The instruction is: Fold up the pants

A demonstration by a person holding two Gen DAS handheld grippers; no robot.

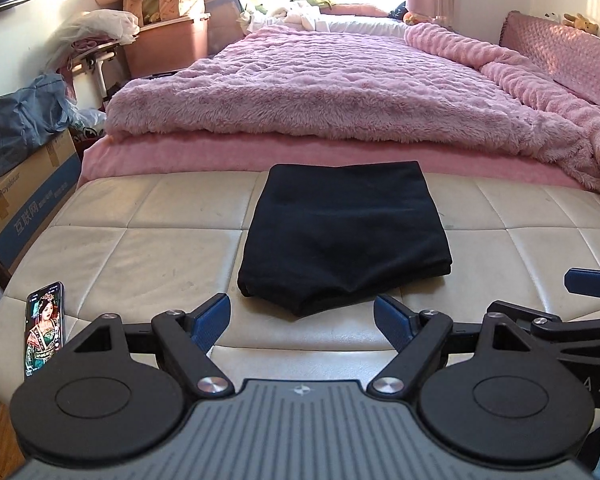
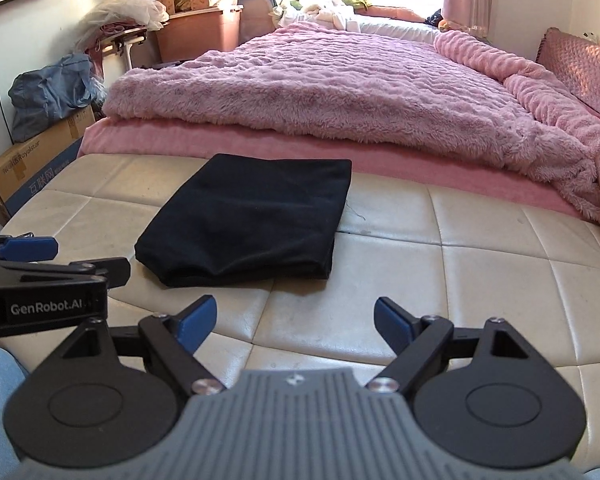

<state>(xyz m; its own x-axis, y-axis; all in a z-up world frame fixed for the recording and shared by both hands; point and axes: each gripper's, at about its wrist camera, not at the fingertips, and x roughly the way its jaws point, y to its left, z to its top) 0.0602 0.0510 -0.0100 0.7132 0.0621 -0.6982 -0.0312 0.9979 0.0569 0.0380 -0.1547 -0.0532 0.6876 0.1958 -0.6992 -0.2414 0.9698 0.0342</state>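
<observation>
The black pants [image 1: 342, 232] lie folded into a compact rectangle on the cream padded bench [image 1: 140, 248]. They also show in the right wrist view [image 2: 248, 220], ahead and to the left. My left gripper [image 1: 302, 322] is open and empty, just short of the near edge of the pants. My right gripper [image 2: 294, 324] is open and empty, over bare bench to the right of the pants. The right gripper's blue finger [image 1: 590, 282] shows at the right edge of the left wrist view. The left gripper's body [image 2: 48, 300] shows at the left of the right wrist view.
A phone [image 1: 44, 330] with a lit screen lies on the bench's near left corner. A bed with a fluffy pink blanket [image 1: 320, 92] stands right behind the bench. Cardboard boxes [image 1: 24, 200], bags and a storage bin [image 1: 168, 40] are stacked at the left.
</observation>
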